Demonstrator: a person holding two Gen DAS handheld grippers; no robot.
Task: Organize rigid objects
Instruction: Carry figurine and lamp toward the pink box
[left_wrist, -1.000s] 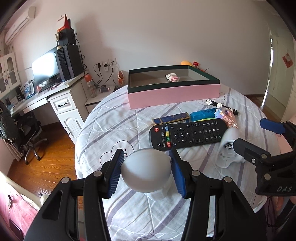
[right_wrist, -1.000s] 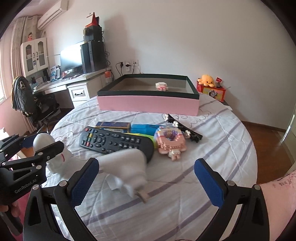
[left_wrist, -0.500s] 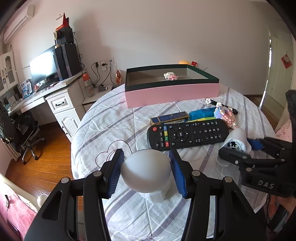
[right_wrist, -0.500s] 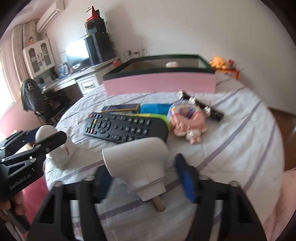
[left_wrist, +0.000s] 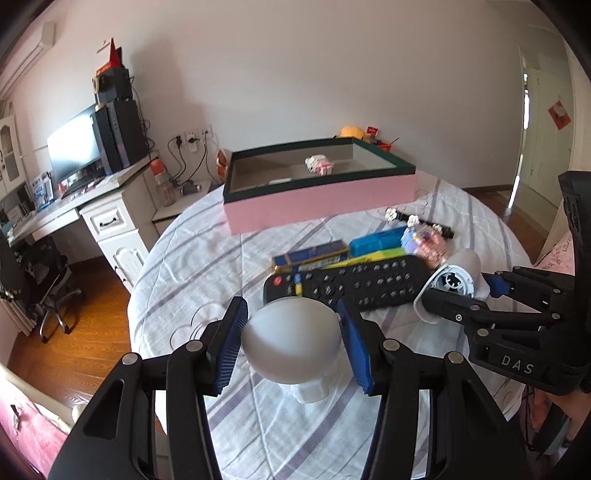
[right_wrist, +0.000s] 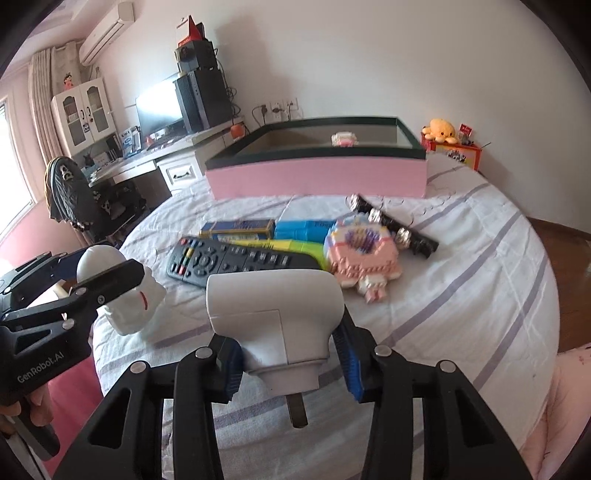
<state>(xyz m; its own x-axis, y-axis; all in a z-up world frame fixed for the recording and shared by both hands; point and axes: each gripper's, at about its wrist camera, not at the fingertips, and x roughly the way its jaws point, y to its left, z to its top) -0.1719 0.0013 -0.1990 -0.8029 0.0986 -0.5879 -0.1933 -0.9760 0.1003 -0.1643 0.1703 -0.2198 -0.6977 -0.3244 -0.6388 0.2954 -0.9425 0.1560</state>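
My left gripper (left_wrist: 291, 343) is shut on a white round-headed figurine (left_wrist: 291, 339) that stands on the striped tablecloth at the near left; the right wrist view shows the same figurine (right_wrist: 129, 306) in that gripper (right_wrist: 99, 273). My right gripper (right_wrist: 291, 354) is closing, and its blue pads press on the sides of a white plug adapter (right_wrist: 273, 306) with its prong pointing toward the camera. In the left wrist view the adapter (left_wrist: 454, 273) sits between the right gripper (left_wrist: 458, 291) fingers, beside the black remote (left_wrist: 351, 284). The pink box (left_wrist: 321, 206) with a green rim stands at the back.
Behind the remote (right_wrist: 236, 258) lie a dark blue box (right_wrist: 238, 227), a light blue box (right_wrist: 303, 229), a pink block toy (right_wrist: 362, 254) and a black beaded strip (right_wrist: 395, 229). A small block figure (left_wrist: 318, 164) lies in the pink box. A desk (left_wrist: 74, 206) stands left of the round table.
The right gripper's jaws went from wide open to closed around the white adapter, which now fills the near view. The left gripper and its figurine have stayed put.
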